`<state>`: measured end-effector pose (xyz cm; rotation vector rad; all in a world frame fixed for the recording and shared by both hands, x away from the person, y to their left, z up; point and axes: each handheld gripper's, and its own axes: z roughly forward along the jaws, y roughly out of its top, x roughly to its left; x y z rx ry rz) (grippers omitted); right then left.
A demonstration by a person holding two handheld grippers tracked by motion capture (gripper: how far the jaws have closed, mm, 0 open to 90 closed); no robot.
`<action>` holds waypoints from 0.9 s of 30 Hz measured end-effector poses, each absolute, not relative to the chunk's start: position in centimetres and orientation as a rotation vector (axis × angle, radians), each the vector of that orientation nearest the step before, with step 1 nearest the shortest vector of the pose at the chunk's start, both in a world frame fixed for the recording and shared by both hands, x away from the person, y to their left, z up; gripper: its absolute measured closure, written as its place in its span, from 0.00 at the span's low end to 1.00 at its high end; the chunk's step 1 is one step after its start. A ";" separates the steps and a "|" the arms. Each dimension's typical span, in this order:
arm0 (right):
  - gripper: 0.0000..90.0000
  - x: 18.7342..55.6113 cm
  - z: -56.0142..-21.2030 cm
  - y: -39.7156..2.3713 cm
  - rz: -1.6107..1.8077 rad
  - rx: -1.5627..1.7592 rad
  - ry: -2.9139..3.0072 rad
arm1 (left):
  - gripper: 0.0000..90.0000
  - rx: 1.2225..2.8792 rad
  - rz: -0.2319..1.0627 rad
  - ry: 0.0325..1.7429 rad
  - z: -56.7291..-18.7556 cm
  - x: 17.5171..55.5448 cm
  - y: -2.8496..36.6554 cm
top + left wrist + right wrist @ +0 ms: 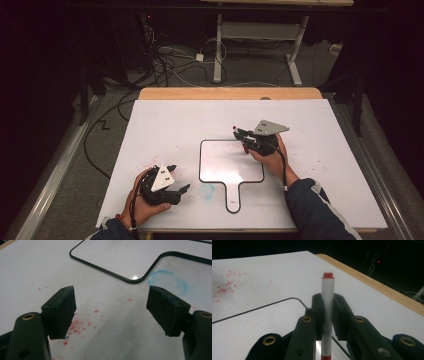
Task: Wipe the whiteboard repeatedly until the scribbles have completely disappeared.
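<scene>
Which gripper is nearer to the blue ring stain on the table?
The left. The left gripper hovers just left of the blue ring stain, jaws open. The right gripper, holding the marker, is farther away, above the small whiteboard.

High view overhead; gripper views close, low (perhaps tilted), sharing whiteboard (231,165).

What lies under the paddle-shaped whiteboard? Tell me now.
The whiteboard lies flat on the white table sheet, which shows all around it. Whatever is directly beneath the board is covered. A blue smudge sits beside its handle.
</scene>
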<state>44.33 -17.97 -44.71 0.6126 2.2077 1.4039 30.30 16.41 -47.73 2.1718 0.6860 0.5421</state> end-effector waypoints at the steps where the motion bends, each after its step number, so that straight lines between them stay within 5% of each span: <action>1: 0.91 44.4 -44.6 -18.1 1.408 0.620 2.210 | 0.25 2.169 0.540 0.692 -47.7 30.4 16.4; 27: 0.91 47.6 -43.9 -12.1 1.523 0.579 2.239 | 0.26 2.177 0.509 0.680 -47.8 30.7 15.9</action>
